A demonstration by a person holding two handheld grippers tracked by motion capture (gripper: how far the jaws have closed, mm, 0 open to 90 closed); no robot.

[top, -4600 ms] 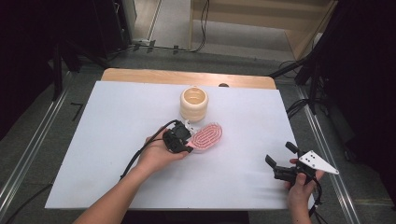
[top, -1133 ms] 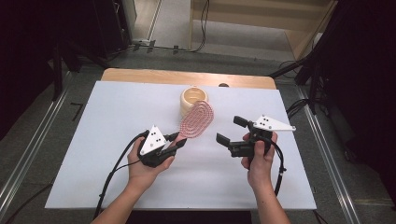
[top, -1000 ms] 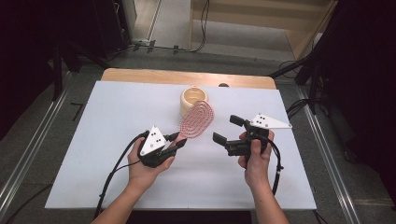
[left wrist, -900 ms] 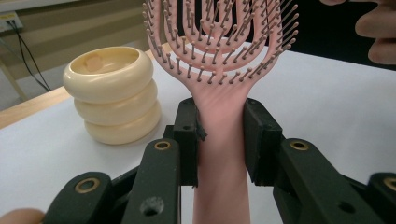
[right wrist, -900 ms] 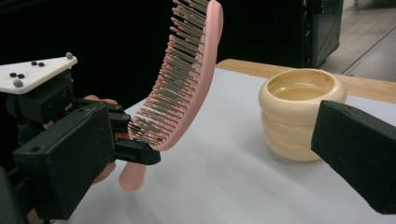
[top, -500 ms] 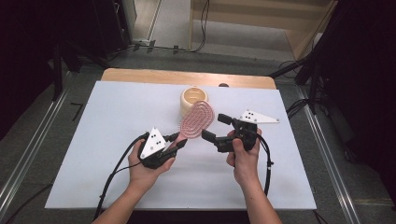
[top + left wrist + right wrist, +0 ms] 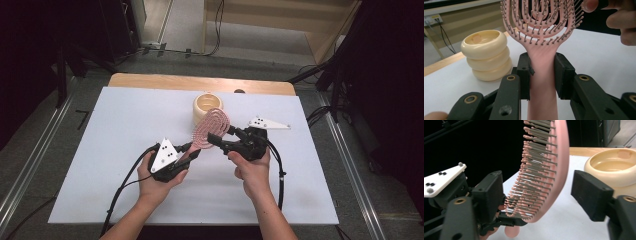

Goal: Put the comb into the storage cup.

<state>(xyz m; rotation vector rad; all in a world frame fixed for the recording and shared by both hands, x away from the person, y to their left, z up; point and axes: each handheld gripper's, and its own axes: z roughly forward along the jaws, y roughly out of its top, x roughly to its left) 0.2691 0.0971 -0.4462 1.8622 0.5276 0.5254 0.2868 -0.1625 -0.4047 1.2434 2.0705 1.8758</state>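
Pink brush (image 7: pixel 211 127), centre of the high view: oval, openwork head of curved ribs w/ rows of fine pins, each tipped w/ a small pale bead; plain smooth handle, same pink. Brush is held off the table, head tilted up toward the frame's upper centre, handle running down-left. Left gripper (image 7: pixel 186 156), centre-left, is clamped on the handle; in the left gripper view both pads press the handle (image 7: pixel 541 75) just below the head. Right gripper (image 7: pixel 223 136), centre-right, straddles the head w/ jaws apart; they have just been closing. In the right gripper view the head (image 7: pixel 549 165) stands edge-on between the pads, pins facing the left pad, w/ a gap showing on the back side; contact on the pin side cannot be told. Cream ringed pot (image 7: pixel 207 106) stands on the white table (image 7: pixel 125 115) just behind the head, upper centre. Hard to read: top of the head is cut off by the upper edge in both gripper views; the handle's end is hidden in the left gripper; the pot's lower part is masked by the head in the high view.
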